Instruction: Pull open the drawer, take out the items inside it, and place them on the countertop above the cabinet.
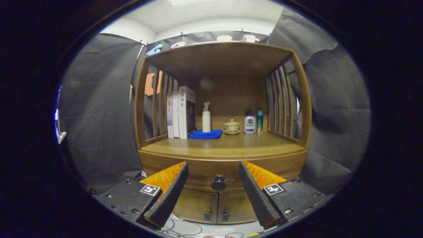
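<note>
Wooden drawer (218, 170) shut under the countertop (224, 147), its knob (218, 182) untouched between and beyond the spread, empty fingers of the gripper (213, 168). Nothing done yet: still to pull open, lift out hidden contents, set above the knob.

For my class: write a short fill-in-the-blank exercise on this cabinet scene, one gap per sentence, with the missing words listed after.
1. The gripper has its fingers spread ____, with the drawer knob between and beyond them.
2. The drawer is ____.
3. The white pump bottle stands on a ____ cloth.
4. The books stand at the countertop end ____ the lidded cup.

Missing words: open; closed; blue; opposite
</note>
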The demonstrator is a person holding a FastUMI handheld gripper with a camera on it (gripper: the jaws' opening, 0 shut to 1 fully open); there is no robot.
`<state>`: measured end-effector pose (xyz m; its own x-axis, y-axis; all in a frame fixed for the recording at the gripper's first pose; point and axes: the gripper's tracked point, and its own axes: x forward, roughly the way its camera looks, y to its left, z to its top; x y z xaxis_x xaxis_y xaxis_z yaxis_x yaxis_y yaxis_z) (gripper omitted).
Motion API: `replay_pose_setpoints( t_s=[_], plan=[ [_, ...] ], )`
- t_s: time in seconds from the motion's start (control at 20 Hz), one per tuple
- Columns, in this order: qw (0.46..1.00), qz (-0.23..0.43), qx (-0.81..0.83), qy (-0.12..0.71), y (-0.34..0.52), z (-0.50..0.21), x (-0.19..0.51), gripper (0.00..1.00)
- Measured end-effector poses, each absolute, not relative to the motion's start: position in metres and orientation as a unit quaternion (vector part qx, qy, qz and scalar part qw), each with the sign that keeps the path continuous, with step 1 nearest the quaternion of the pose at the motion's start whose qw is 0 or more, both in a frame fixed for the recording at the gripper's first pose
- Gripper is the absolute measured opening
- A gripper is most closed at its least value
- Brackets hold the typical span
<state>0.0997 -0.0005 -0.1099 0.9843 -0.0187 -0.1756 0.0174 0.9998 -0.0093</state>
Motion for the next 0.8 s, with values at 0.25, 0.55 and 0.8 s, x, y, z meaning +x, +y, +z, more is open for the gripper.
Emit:
replay_pose_setpoints(
  t_s=[0.25, 0.55, 0.8],
  plan=[
    [0.988, -0.035, -0.015, 0.149, -0.013, -0.162, 0.135, 0.98],
    [0.983, -0.055, -0.01, 0.174, -0.029, -0.199, 0.172, 0.87],
    [0.986, -0.071, -0.024, 0.151, -0.03, -0.206, 0.179, 0.73]
  ],
)
